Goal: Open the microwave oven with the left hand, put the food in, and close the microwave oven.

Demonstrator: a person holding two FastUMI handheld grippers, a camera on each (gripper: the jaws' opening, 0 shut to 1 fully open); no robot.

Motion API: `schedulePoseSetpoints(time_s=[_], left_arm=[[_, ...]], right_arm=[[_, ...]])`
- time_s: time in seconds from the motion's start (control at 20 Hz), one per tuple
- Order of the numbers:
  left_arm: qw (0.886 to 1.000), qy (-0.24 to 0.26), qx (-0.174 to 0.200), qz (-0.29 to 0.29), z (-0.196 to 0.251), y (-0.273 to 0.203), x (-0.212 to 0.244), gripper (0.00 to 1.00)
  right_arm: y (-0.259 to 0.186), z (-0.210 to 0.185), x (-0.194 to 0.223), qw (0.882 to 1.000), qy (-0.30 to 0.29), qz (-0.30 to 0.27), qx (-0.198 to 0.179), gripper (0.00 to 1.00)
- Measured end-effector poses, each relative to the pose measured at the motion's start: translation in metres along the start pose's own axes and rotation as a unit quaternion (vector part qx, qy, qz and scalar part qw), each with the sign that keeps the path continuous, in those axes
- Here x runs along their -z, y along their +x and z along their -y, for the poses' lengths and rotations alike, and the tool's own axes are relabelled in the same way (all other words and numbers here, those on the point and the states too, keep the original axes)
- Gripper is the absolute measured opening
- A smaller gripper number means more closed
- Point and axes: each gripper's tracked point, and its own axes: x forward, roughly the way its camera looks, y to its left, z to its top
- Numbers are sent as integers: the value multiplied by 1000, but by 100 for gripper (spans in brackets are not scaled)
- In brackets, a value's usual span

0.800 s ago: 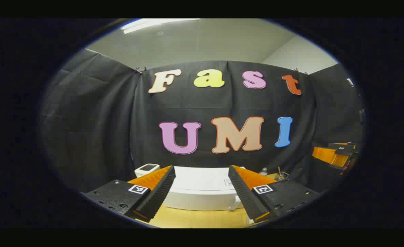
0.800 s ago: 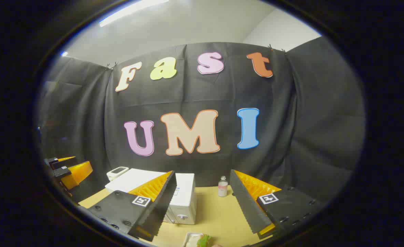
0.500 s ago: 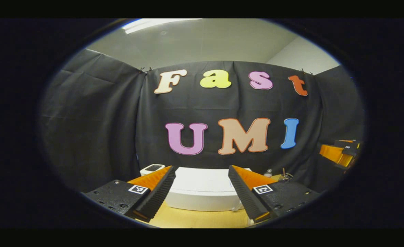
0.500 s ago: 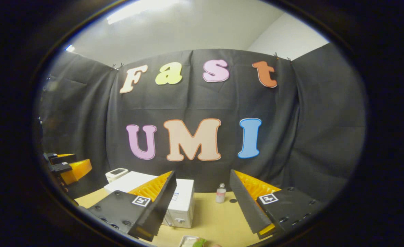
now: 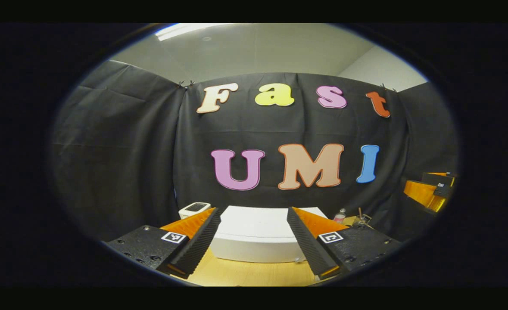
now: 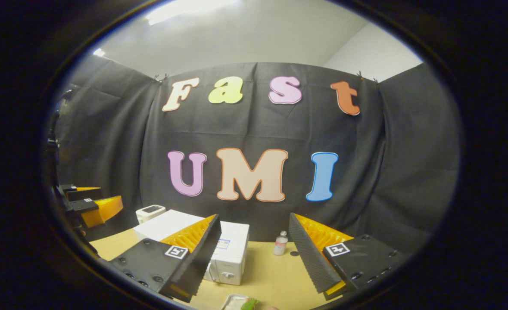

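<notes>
A white microwave oven (image 5: 256, 234) stands on the wooden table straight ahead in the left gripper view, door shut. My left gripper (image 5: 251, 245) hangs open above and in front of it, nothing between its fingers. In the right gripper view the microwave oven (image 6: 230, 252) sits left of centre, its side and a knob facing me. My right gripper (image 6: 254, 258) is open and empty too. A plate of food (image 6: 243, 303) with something green pokes in at the bottom edge. The left gripper (image 6: 91, 206) shows far left; the right gripper (image 5: 428, 191) shows far right in the left gripper view.
A small white device with a dark screen (image 5: 194, 209) sits behind the microwave's left corner. A small bottle (image 6: 281, 243) stands on the table (image 6: 275, 275) to the right of the microwave, with a few small items (image 5: 359, 219) near it. Black cloth closes the booth behind.
Both views have drifted a little: the microwave sits slightly more to the right and farther in the right gripper view. Both grippers stay open and empty.
</notes>
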Motion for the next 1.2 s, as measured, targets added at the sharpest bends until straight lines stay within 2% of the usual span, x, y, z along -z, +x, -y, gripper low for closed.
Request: schedulePoseSetpoints(time_s=[0.2, 0.25, 0.35, 0.45, 0.5, 0.6, 0.7, 0.75, 1.05, 1.2], left_arm=[[1000, 4, 1, 1, -5, 2, 3, 96], [1000, 5, 2, -2, -5, 2, 4, 93], [1000, 2, 4, -5, -5, 3, 8, 96], [1000, 0, 9, -12, -4, 4, 14, 93], [1000, 1, 11, -18, -4, 5, 20, 96], [999, 5, 13, -38, -5, 4, 35, 93], [998, -1, 24, -59, 0, 1, 51, 99], [997, -4, 30, -70, 3, 0, 59, 96], [989, -2, 59, -133, 22, 2, 114, 96], [983, -4, 87, -161, 44, 6, 139, 94]], right_arm=[[-1, -9, -4, 1000, -6, 6, -9, 94], [-1, -10, -6, 1000, -8, 8, -9, 94], [-3, -9, -5, 1000, -10, 9, -5, 94], [-3, -7, -2, 1000, -11, 5, 0, 94], [-3, -7, -1, 1000, -10, 3, 2, 94], [-5, -5, 3, 1000, -8, -4, 7, 94], [-6, -3, 7, 1000, -6, -10, 12, 94], [-7, -2, 9, 1000, -6, -13, 15, 94], [-8, 5, 20, 999, 4, -28, 28, 94], [-8, 12, 27, 999, 3, -36, 36, 94]])
